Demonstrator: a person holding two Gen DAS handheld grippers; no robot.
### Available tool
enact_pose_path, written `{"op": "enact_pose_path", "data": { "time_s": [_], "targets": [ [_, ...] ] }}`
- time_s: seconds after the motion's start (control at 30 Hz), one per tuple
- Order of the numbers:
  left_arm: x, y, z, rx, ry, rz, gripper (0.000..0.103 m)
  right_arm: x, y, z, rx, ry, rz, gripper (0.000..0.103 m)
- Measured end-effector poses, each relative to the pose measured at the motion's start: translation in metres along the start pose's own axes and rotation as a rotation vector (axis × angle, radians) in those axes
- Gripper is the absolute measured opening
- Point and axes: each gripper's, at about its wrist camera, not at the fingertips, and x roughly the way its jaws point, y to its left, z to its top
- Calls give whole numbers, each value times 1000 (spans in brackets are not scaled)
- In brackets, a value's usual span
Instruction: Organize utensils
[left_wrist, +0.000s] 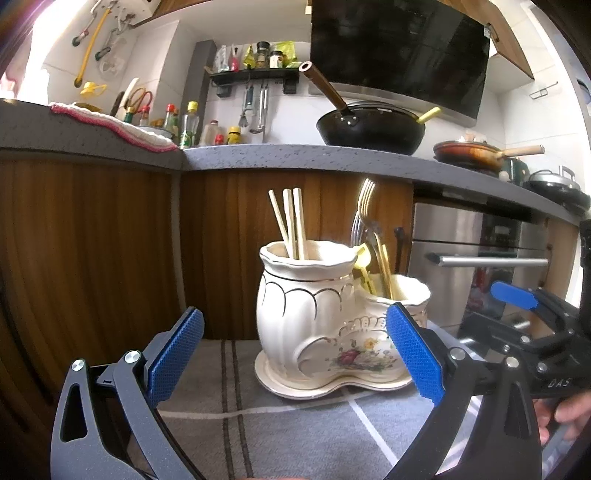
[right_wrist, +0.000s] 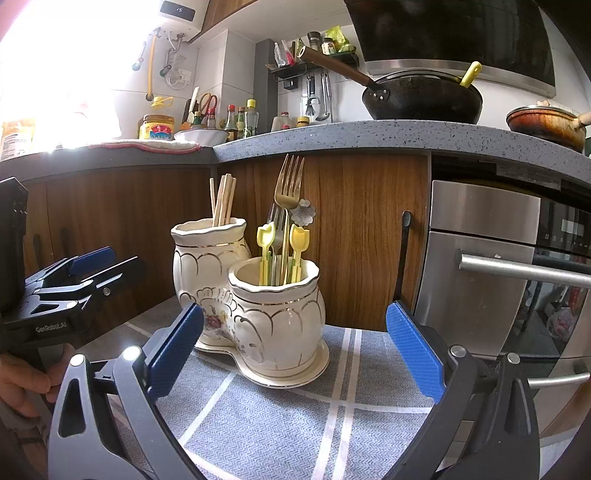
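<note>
The left hand-held gripper (left_wrist: 295, 354) is spread wide with nothing between its blue pads; it hangs low over the grey striped cloth (left_wrist: 280, 435), aimed at the ceramic holder (left_wrist: 314, 317) just ahead; its right pad (left_wrist: 415, 354) overlaps the holder's lower pot in the view, though whether it touches I cannot tell. The right hand-held gripper (right_wrist: 294, 350) is likewise spread and empty; it faces the same holder from the other side, and its left pad (right_wrist: 175, 352) sits near the holder's base. Each gripper shows at the edge of the other's camera, with part of a hand (right_wrist: 22, 376) wrapped round the grip.

The holder is a cream double pot on a matching saucer (right_wrist: 291, 380), standing upright on the cloth; the taller pot (right_wrist: 207, 258) holds the wooden chopsticks (right_wrist: 222, 201); the shorter pot (right_wrist: 280, 314) holds a gold fork (right_wrist: 290, 184), two yellow tulip-topped picks (right_wrist: 282, 243) and a grey flower-topped piece (right_wrist: 304, 213), all standing handle down.

Behind stand wooden cabinet doors (right_wrist: 362, 236) and a steel oven (right_wrist: 491, 273); above, the table (right_wrist: 332, 134) carries a black wok (right_wrist: 424, 98), a pan (right_wrist: 546, 123) and bottles (right_wrist: 240, 120).
</note>
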Motion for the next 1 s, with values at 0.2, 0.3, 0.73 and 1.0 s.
{"op": "enact_pose_path", "data": {
  "time_s": [0.2, 0.3, 0.73, 1.0],
  "targets": [
    [-1, -1, 1, 5, -1, -3, 98, 0, 0, 0, -1, 1, 1, 98],
    [-1, -2, 2, 6, 0, -4, 98, 0, 0, 0, 0, 0, 0, 98],
    [0, -4, 3, 13, -2, -13, 98, 0, 0, 0, 0, 1, -2, 98],
    [0, -4, 3, 16, -2, -15, 98, 0, 0, 0, -1, 0, 0, 98]
  ]
}}
